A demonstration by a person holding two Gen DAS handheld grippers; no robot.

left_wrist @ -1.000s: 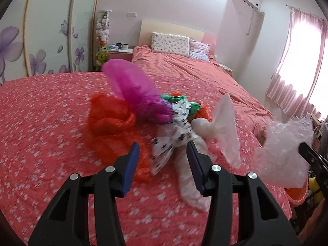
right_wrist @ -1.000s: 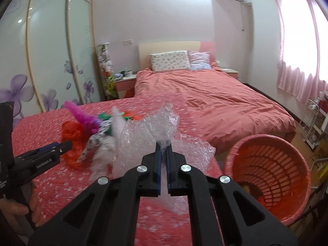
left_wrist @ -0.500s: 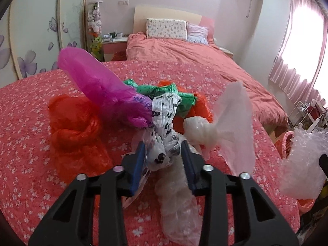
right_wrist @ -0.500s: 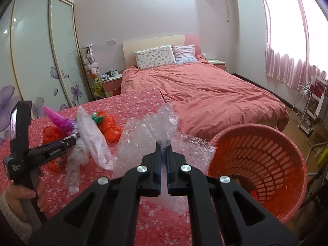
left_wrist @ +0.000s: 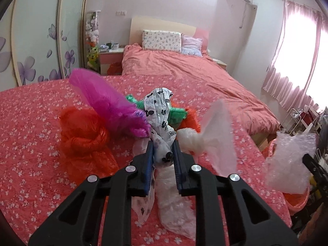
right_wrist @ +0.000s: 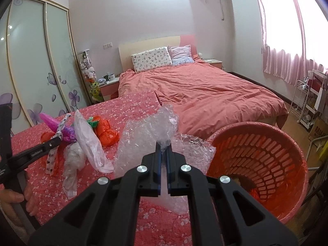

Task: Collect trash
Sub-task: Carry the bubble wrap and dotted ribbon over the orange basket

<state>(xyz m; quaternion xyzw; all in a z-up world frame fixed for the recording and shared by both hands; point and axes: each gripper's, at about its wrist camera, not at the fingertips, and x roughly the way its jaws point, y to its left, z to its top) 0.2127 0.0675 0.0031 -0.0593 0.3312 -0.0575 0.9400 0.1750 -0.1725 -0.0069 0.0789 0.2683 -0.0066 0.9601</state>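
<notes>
left gripper point(left_wrist: 163, 153) pinched tight on the spotted bag point(left_wrist: 160, 121) – bag sticks up toward 12 o'clock off the flowery blanket point(left_wrist: 30, 123), right gripper point(right_wrist: 163, 150) clamped on bubble wrap point(right_wrist: 149, 131), orange basket point(right_wrist: 266, 155) at its 3 o'clock – wrap just beside the rim

White lettering is showing on the left gripper's point(right_wrist: 58, 138) arm, too blurred to read; a box point(right_wrist: 318, 128) at three o'clock is perhaps reading "MUJI".
</notes>
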